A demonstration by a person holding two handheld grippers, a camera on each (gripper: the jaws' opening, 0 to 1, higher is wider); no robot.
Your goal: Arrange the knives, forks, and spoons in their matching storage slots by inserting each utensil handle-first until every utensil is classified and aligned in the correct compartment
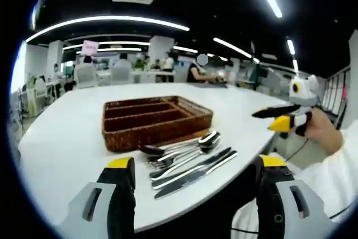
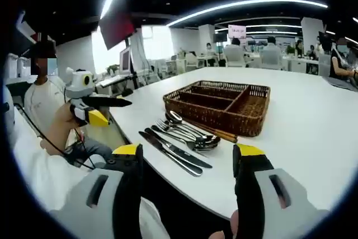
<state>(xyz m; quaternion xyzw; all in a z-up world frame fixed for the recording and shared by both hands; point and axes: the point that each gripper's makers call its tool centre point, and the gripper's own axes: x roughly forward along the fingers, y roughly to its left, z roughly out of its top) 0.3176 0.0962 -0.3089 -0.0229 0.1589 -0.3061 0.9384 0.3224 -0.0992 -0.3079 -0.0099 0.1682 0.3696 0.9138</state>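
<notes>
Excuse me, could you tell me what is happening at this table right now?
A person holds a pair of tongs in each hand over a white table. The left tongs and right tongs are both open and hold nothing. Knives, forks and spoons lie in a pile beside the wicker tray, whose compartments look empty. Sorting has not begun.

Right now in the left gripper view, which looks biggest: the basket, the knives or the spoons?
1. Basket, clearly the largest.
2. Knives, longer than the spoons.
3. Spoons, smallest, though they lie a little farther off and partly overlap the forks, so the gap from the knives is uncertain.
</notes>
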